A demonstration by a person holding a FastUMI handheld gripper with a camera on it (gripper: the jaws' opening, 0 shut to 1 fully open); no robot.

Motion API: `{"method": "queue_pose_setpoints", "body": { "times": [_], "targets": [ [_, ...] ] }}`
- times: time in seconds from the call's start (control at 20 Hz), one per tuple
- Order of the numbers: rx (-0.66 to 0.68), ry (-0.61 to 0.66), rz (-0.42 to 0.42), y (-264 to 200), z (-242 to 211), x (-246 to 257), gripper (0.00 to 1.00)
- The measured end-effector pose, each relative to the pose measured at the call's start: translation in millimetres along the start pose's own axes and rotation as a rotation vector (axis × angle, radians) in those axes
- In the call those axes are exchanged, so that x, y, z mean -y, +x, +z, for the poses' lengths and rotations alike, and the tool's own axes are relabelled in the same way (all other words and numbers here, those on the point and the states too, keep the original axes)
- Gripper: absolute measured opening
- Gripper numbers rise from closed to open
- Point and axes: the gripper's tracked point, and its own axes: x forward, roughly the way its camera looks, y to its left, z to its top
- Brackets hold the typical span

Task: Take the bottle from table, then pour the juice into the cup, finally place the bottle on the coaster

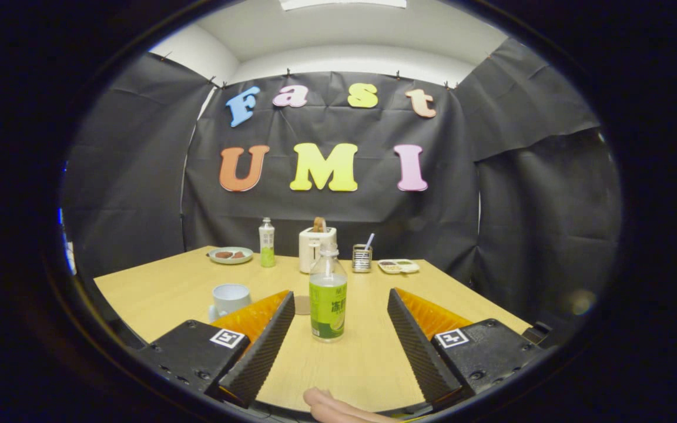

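Bottle, clear plastic with a green label and pale cap, stands upright on the wooden worktop, just ahead of the tool, whose ridged fingers are spread wide and touch nothing. Left of the bottle sits a pale cup, its handle partly hidden behind the left finger. A round brown coaster lies just beside the bottle, half cut off by the same finger. Beyond the bottle stand a white toaster, a second bottle, a plate, a mesh holder and a tray, contents too small to make out. Fingertips of a hand show at the worktop's near edge.
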Motion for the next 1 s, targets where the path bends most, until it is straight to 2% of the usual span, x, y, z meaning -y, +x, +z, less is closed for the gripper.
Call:
{"method": "queue_pose_setpoints", "body": {
  "times": [0.2, 0.8, 1.0],
  "targets": [
    [-0.013, -0.001, 0.039, 36.1, -9.4, -12.2, 1.00],
    [-0.031, -0.010, 0.015, 132.6, -22.7, -9.7, 1.00],
    [-0.032, -0.006, 0.044, 150.0, -21.8, -17.3, 1.00]
  ]
}}
